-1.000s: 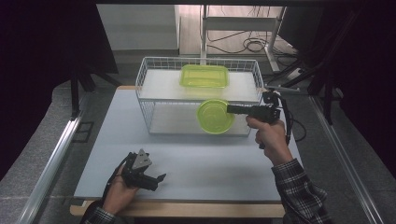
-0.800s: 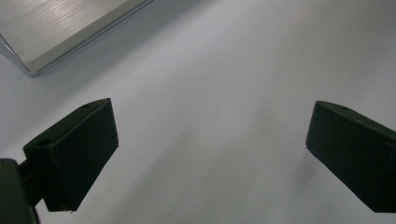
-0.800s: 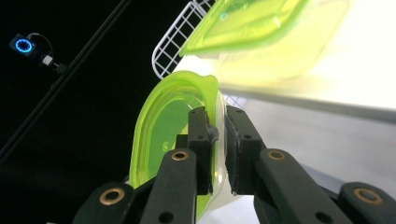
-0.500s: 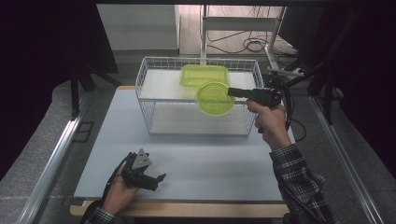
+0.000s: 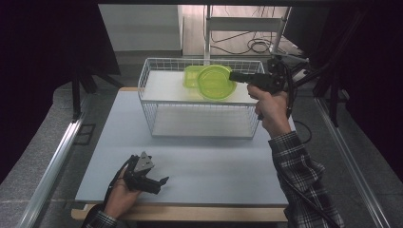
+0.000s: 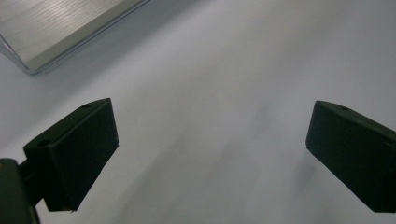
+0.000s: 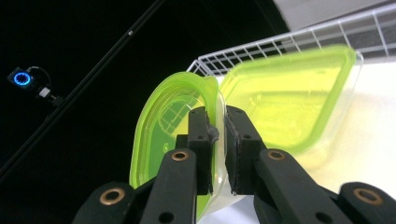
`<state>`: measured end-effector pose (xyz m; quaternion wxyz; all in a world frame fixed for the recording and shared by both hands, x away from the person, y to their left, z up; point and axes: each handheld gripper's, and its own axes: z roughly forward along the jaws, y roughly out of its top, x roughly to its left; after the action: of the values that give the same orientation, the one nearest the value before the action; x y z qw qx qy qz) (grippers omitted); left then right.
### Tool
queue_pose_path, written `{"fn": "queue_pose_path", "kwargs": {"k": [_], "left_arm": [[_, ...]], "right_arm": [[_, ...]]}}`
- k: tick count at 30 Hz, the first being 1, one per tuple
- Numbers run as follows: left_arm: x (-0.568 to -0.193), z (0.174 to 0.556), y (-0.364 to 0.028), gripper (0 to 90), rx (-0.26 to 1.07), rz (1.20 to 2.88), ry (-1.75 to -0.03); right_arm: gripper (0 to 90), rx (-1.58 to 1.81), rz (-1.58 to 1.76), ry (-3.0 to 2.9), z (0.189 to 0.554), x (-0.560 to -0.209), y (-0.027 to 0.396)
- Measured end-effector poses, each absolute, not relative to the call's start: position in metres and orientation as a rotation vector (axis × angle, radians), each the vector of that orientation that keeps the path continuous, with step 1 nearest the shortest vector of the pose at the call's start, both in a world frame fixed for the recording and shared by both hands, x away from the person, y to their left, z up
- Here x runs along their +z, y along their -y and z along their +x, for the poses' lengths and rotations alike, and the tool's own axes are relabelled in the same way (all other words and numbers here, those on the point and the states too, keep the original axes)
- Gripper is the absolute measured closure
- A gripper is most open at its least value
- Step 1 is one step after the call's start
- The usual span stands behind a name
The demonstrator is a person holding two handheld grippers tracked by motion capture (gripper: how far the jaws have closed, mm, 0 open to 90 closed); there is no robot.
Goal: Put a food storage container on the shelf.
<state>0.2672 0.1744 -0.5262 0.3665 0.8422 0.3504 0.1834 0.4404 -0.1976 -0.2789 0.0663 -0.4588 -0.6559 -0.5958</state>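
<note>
The right gripper [image 7: 216, 135] has its jaws clamped on the round green lid's [image 7: 159, 140] rim, the disc rising ahead between them. The gripper's body cuts off its lower edge. The left gripper's [image 6: 210, 154] jaws stand wide apart over bare worktop [image 6: 224, 70].

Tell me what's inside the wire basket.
In the wire basket a rectangular green container sits on the top shelf; the round container in the right gripper hides part of it.

This looks like a lab or recording setup rather than a home. A plain pale tabletop [image 5: 214, 161] stands among black curtains [image 5: 47, 57], with metal rails [image 5: 52, 161] along its sides, loose cables [image 5: 252, 45] on the floor behind, and a glowing blue ring light [image 7: 22, 78] in the dark.
</note>
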Motion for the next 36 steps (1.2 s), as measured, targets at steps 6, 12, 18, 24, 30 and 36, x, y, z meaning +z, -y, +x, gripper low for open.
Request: {"fn": "queue_pose_path", "kwargs": {"k": [6,12,18,24,30,36], "left_arm": [[-0.526,0.267,-0.174,2.4,0.474,2.167,-0.897],[-0.526,0.267,-0.174,2.4,0.473,2.169,-0.895],[-0.526,0.267,-0.175,2.4,0.473,2.17,-0.893],[-0.527,0.267,-0.175,2.4,0.473,2.173,-0.891],[-0.527,0.267,-0.174,2.5,0.477,2.18,-0.888],[-0.527,0.267,-0.173,2.5,0.481,2.189,-0.883]], "right_arm": [[81.1,-1.816,-1.426,1.989,0.451,-0.268,0.188],[81.1,-1.825,-1.487,1.993,0.467,-0.263,0.177],[81.1,-1.814,-1.538,1.983,0.479,-0.266,0.17],[80.5,-1.798,-1.582,1.972,0.487,-0.272,0.166],[74.8,-1.79,-1.651,2.079,0.486,-0.27,0.161],[68.6,-1.782,-1.697,2.151,0.487,-0.27,0.156]]}}
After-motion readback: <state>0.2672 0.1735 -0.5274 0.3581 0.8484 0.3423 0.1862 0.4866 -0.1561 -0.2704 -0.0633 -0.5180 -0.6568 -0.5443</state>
